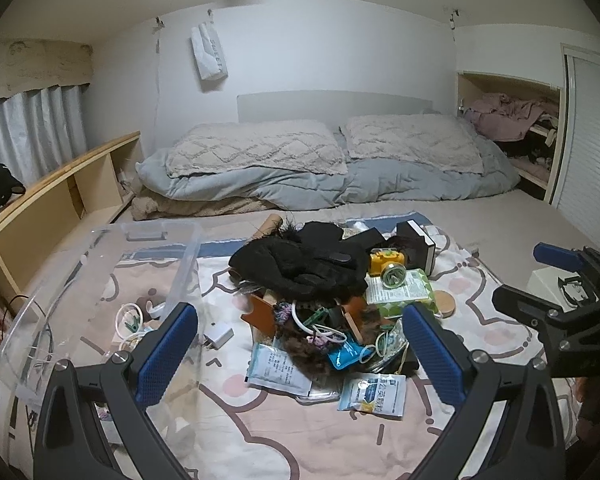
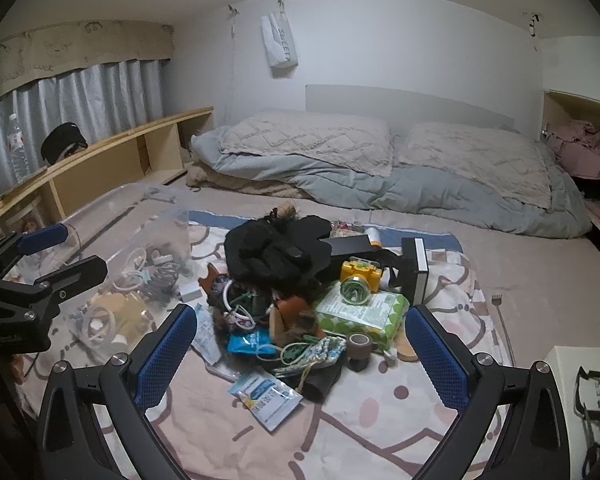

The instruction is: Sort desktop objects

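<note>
Both hand-held grippers, left (image 1: 300,356) and right (image 2: 300,354), hang spread and empty over the heaped pile of small desktop clutter (image 1: 324,292) on the pink patterned bedsheet (image 1: 260,432). Tangled cords and hair ties risk dragging neighbours toward the clear plastic storage bin (image 1: 100,264).

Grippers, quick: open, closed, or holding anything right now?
Left gripper: open, holding nothing, hovering over the clutter pile.
Right gripper: open, holding nothing, also above the pile.
</note>
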The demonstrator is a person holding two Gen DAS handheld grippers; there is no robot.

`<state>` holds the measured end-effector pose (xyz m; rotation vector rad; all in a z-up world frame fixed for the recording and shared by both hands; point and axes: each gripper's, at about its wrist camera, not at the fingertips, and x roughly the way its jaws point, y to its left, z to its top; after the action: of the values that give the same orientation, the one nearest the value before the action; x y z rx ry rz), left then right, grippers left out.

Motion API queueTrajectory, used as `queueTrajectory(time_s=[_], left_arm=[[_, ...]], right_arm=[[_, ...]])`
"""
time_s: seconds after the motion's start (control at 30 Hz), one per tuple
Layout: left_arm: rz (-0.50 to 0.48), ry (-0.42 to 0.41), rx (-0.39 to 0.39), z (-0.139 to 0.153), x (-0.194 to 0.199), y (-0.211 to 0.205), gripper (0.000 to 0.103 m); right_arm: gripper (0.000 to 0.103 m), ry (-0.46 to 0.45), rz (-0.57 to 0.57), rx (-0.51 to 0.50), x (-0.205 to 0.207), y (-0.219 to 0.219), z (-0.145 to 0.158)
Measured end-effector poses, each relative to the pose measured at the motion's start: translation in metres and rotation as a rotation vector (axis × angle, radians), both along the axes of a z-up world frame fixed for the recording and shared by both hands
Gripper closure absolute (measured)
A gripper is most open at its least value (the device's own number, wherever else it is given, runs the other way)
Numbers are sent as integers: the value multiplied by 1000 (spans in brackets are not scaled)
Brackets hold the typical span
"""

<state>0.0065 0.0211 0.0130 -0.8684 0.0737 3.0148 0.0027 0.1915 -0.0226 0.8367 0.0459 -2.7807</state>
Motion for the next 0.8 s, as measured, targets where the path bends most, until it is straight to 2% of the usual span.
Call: queueTrajectory(time_s=[0.2, 0.53, 0.8], left_arm=[[-25, -32, -8, -12, -18, 3, 0], [-48, -106, 29, -33, -49, -3, 0], [-49, -175, 94, -48, -75, -13, 0]], right_arm=[[0, -15, -16, 22, -11, 6, -10], [0, -57, -26, 16, -38, 5, -31], [0, -202, -54, 19, -79, 7, -62]])
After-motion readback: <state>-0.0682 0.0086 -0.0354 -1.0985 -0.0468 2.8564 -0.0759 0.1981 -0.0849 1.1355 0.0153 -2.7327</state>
